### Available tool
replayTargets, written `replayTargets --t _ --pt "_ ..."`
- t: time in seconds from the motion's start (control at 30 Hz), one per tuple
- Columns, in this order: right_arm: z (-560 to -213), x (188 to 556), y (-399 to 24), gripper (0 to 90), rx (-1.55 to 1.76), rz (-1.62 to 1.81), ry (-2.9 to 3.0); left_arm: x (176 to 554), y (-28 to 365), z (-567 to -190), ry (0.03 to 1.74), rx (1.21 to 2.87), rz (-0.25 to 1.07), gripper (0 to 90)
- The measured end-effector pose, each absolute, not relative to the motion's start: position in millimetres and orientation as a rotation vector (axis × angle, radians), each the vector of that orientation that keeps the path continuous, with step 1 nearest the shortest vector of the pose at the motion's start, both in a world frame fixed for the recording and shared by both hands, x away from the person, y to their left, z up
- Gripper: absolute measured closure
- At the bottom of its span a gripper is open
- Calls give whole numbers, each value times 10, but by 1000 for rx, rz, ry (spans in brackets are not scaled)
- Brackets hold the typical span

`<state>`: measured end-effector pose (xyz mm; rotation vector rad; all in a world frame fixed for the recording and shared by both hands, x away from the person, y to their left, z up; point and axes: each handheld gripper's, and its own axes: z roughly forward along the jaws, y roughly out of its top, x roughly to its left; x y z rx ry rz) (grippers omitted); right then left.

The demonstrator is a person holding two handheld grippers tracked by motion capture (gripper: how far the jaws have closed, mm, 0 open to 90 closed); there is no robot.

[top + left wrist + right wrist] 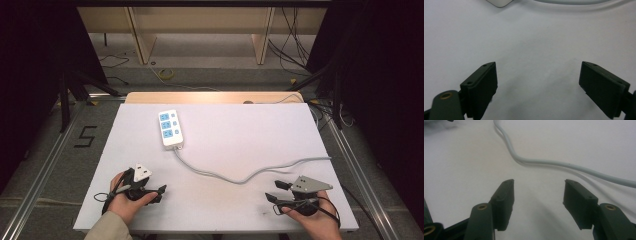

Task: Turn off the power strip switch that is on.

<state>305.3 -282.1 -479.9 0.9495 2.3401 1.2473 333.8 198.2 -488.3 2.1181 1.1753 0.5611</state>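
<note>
While nothing is held, the left gripper (161,191) and right gripper (274,191) are kept with jaws apart over the table (240,135). Power strip (170,129): beyond the left gripper, well apart. Cable (250,176): between strip and right gripper.

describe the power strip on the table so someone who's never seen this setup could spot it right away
Start at the white table that the person sits at. On its far left part lies the power strip, a white oblong block well beyond both tools. Its blue socket faces set it apart, and a grey cord snakes from its near end across the table toward the right edge.
</note>
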Motion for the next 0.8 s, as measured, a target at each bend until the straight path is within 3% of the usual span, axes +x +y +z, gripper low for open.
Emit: replayTargets --t 0.23,0.27,0.3,0.33,0.37,0.47,0.5,0.53,0.67,0.8 --pt "-4795 3051 -2816 427 947 1245 2340 3328 1970 -4852 1174 2131 587 173" --pt "-4792 3051 -2811 427 943 1245 2341 3328 1969 -4843 1175 2132 595 263" --pt "-4792 3051 -2811 427 943 1245 2341 3332 1970 -4833 1172 2125 612 263" --pt "-4791 3053 -2810 427 942 1245 2339 3334 1974 -4815 1175 2126 623 388" --pt "-4791 3053 -2810 427 942 1245 2339 3337 1981 -4798 1169 2127 636 388" --pt "-4790 3053 -2813 428 941 1242 2335 3344 1990 -4779 1135 2150 629 604" --pt "-4786 3051 -2817 429 942 1241 2332 3344 1994 -4778 1127 2162 623 716" --pt "-4786 3051 -2817 429 942 1241 2332 3346 1995 -4777 1123 2170 620 716" --pt "-4789 3049 -2816 428 942 1237 2337 3355 2001 -4741 1133 2180 622 876" --pt "-4790 3051 -2806 428 937 1238 2337 3382 2001 -4718 1145 2183 614 894"
